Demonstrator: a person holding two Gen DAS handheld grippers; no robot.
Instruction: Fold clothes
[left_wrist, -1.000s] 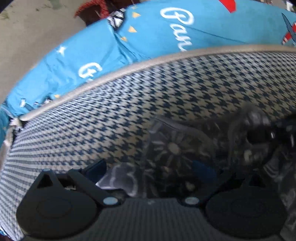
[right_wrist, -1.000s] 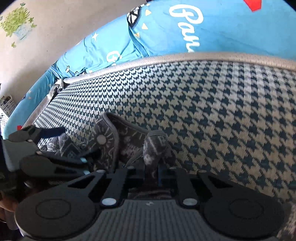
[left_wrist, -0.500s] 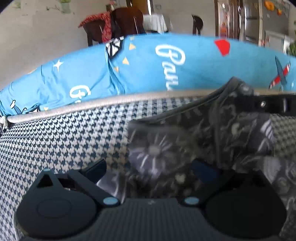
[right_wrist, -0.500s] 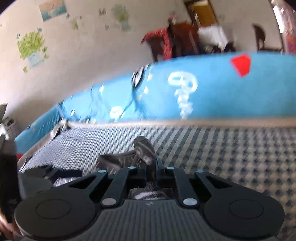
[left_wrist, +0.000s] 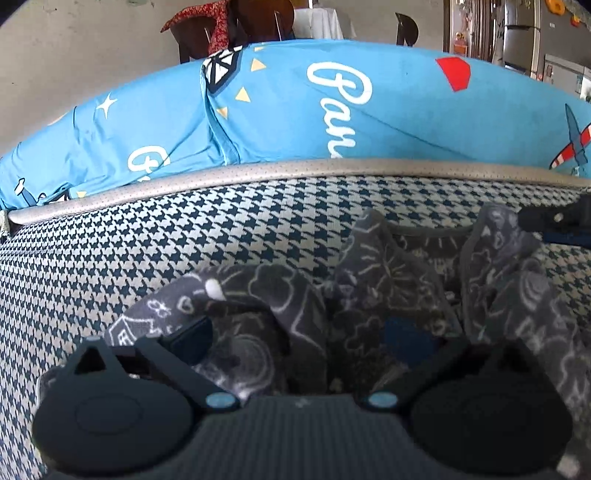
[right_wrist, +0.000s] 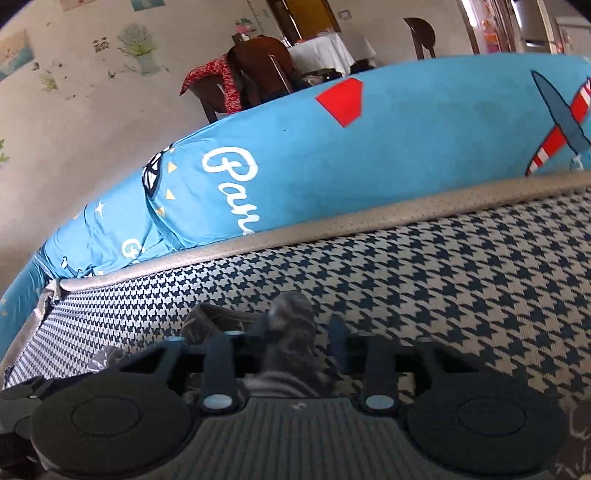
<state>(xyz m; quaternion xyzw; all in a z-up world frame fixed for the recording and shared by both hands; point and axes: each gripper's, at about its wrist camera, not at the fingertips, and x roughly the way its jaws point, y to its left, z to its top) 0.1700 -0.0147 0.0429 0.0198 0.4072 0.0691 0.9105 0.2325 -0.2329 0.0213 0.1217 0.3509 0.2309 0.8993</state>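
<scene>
Left gripper (left_wrist: 299, 339) spread wide, dark printed garment (left_wrist: 369, 288) bunched between fingers, apparently unpinched. Right gripper (right_wrist: 301, 334) at 3 o'clock, jaws opening, fold between. Lay edge flat on houndstooth mattress (left_wrist: 147, 251). Blue pillow (left_wrist: 295, 110) at 12 o'clock.

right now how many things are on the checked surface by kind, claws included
dark patterned garment: 1
claws: 2, the left claw wide open over the garment, the right claw opening with a fold of it between the fingers
blue printed cushion behind the checked surface: 1
total: 4
</scene>
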